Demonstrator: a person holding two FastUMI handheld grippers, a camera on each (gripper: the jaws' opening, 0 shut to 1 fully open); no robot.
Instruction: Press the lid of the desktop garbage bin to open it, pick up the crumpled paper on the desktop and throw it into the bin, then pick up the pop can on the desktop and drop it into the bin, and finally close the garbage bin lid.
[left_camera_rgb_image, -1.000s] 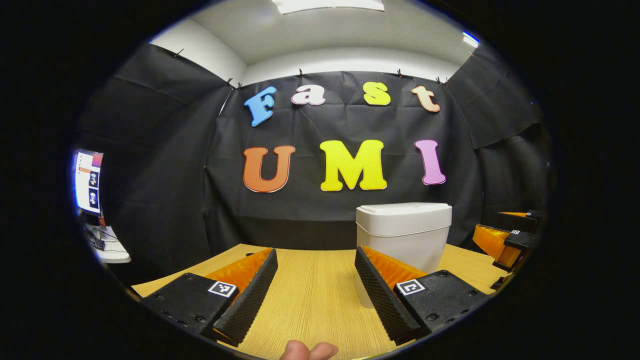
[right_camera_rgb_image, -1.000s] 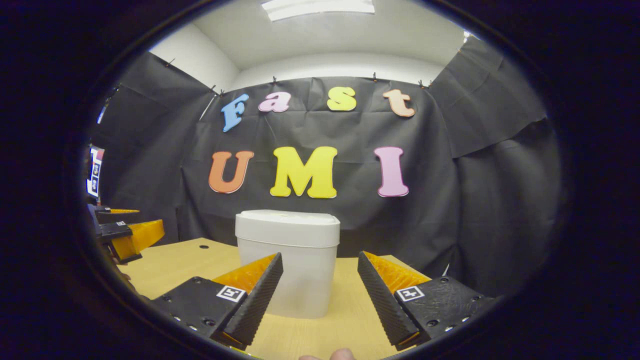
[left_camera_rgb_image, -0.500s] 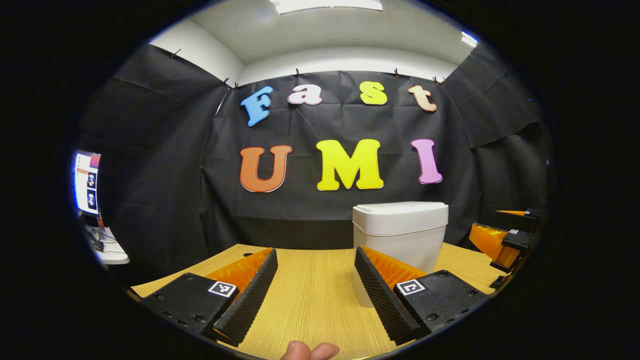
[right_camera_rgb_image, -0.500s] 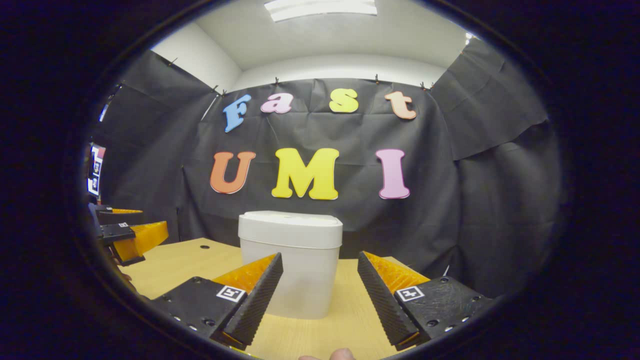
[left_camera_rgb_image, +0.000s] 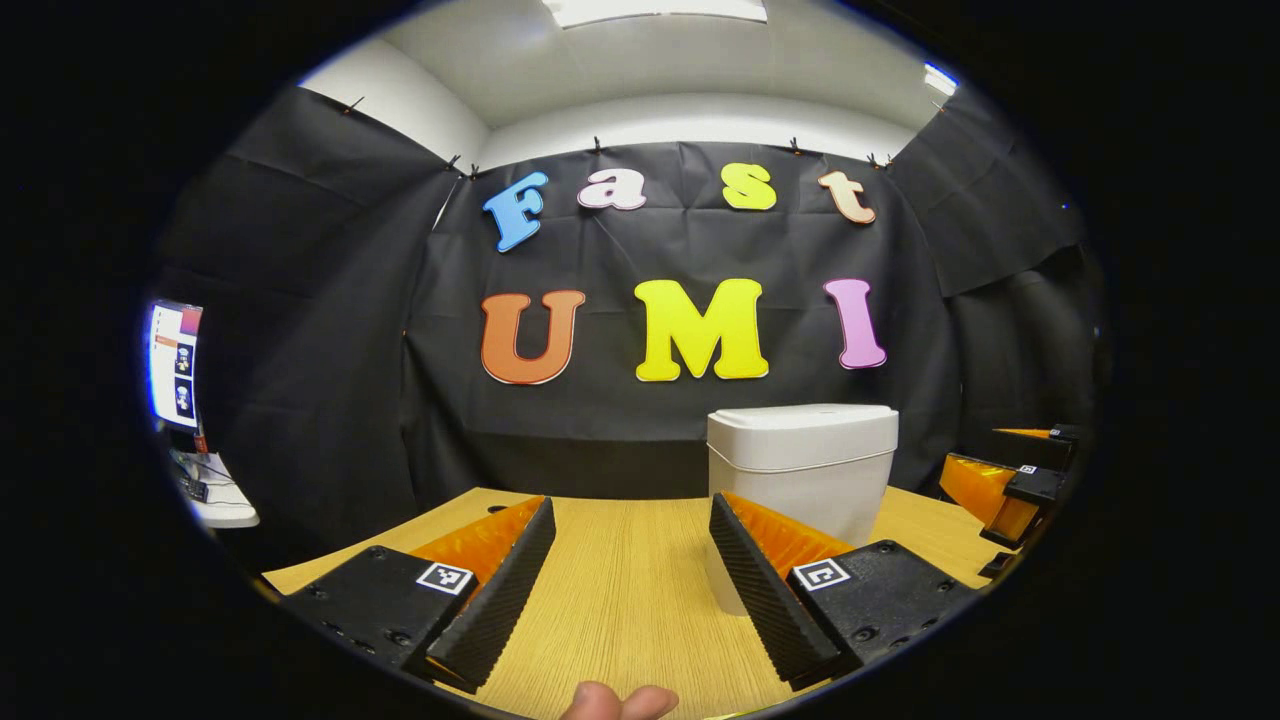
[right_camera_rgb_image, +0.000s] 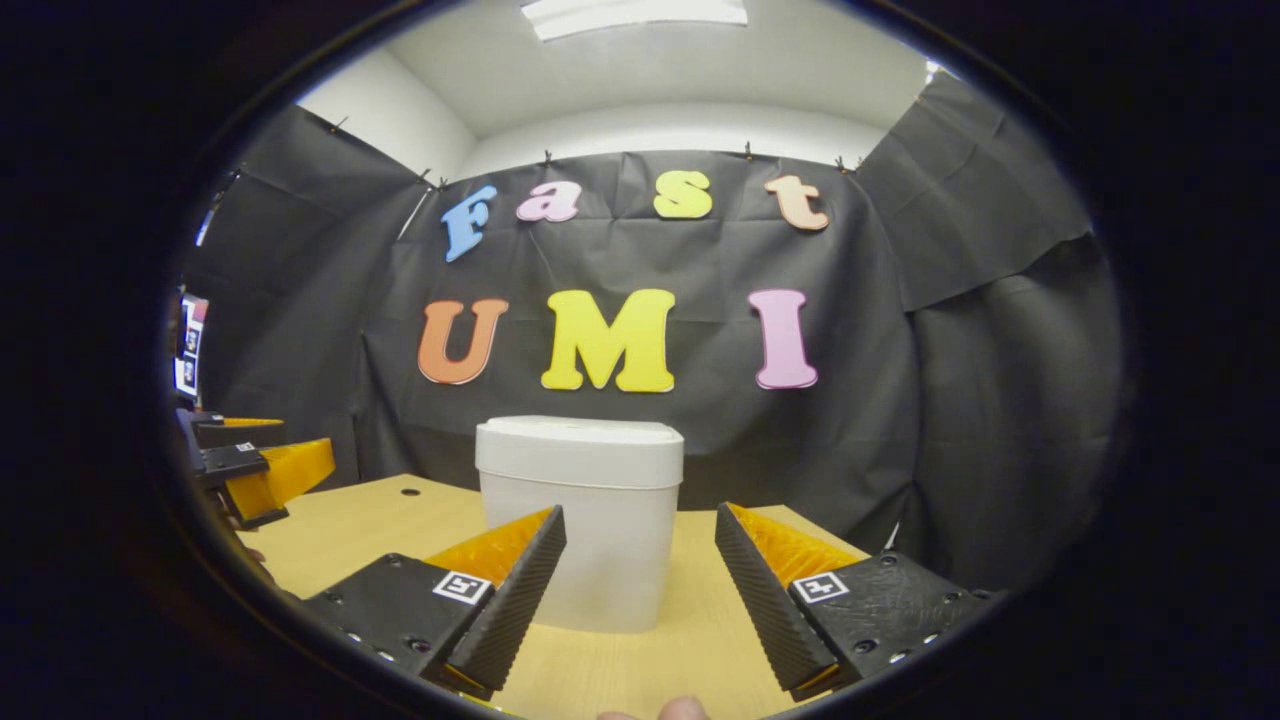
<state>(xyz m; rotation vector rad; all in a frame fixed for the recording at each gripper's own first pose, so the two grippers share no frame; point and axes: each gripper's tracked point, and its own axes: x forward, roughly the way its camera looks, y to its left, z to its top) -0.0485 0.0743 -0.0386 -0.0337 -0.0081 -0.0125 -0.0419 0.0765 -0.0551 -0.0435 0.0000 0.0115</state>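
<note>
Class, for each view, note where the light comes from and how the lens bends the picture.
Left gripper view: a ceiling light panel lights the white plastic bin evenly; wall edges bow outward. Right gripper view: same overhead panel, soft shadow under the bin, similar bowing.

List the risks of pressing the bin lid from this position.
1. The garbage bin stands free on the wooden desktop; a sideways push may slide or tip it.
2. The lid is shut, and the right tool, open, sits low before the bin, so it must rise first.
3. The left tool, open too, hovers near.
</note>
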